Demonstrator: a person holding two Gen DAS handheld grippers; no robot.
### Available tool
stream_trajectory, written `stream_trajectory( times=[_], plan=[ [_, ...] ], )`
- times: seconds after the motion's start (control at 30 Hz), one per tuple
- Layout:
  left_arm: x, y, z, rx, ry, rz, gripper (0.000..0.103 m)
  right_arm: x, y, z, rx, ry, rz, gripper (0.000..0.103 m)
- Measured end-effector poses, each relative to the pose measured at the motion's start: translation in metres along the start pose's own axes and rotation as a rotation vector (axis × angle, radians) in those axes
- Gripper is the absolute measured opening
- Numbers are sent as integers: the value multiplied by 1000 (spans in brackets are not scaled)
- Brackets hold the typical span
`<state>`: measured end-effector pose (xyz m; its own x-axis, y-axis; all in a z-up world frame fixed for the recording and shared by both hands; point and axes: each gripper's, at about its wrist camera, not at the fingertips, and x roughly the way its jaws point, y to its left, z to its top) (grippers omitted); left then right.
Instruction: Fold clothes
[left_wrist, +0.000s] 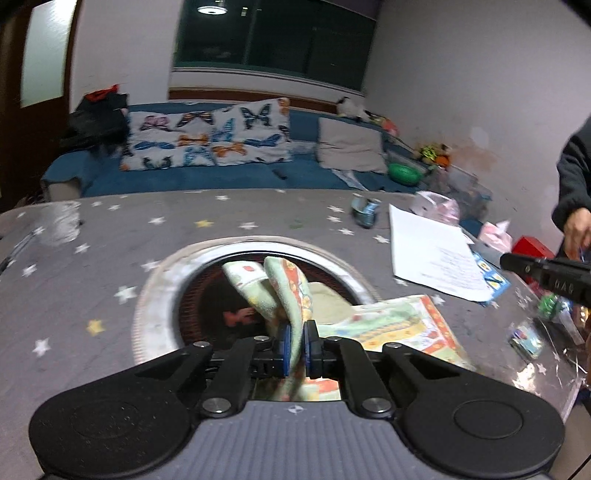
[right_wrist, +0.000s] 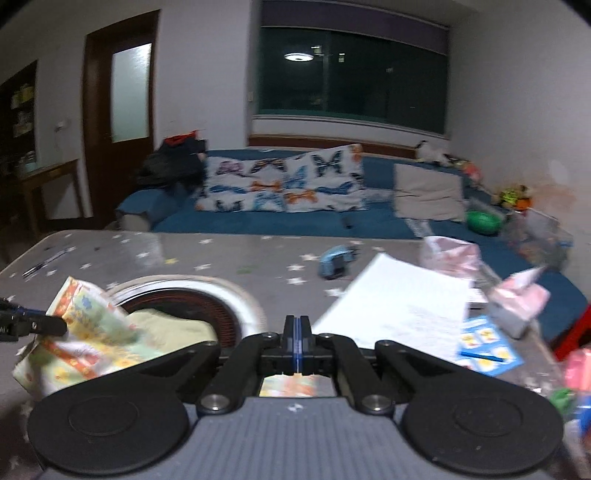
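1. My left gripper (left_wrist: 295, 350) is clamped on a bunched fold of the patterned garment (left_wrist: 399, 325), lifted over the round recess (left_wrist: 162, 295) at the near left of the star-print table (left_wrist: 221, 218).
2. The rest of the garment lies flat on the table just right of the recess.
3. My right gripper (right_wrist: 296, 345) has its pads pressed together with nothing visibly between them; garment fabric shows beneath it.
4. A white paper sheet (right_wrist: 402, 306) lies at the right.

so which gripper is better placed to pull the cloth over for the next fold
Left, probably. The left gripper is already shut on a bunched edge of the cloth. The right gripper is shut with nothing visible between its pads, so it would have to open and regrasp first.
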<state>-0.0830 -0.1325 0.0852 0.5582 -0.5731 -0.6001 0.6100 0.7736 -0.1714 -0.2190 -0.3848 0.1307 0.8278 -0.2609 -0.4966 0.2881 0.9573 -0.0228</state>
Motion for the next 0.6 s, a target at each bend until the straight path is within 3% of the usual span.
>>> stream_trajectory(
  times=[0.27,0.43,0.5,0.6],
  plan=[
    [9,1,-3,5,22,46,8,21,-37,-32,125,108,45,7],
    [9,19,-8,-16,40,86,8,47,-34,-54,169,165,80,26],
    [9,24,-10,-24,46,92,8,57,-30,-59,182,179,88,39],
    [10,30,-13,-31,53,97,8,72,-25,-66,201,199,101,47]
  ],
)
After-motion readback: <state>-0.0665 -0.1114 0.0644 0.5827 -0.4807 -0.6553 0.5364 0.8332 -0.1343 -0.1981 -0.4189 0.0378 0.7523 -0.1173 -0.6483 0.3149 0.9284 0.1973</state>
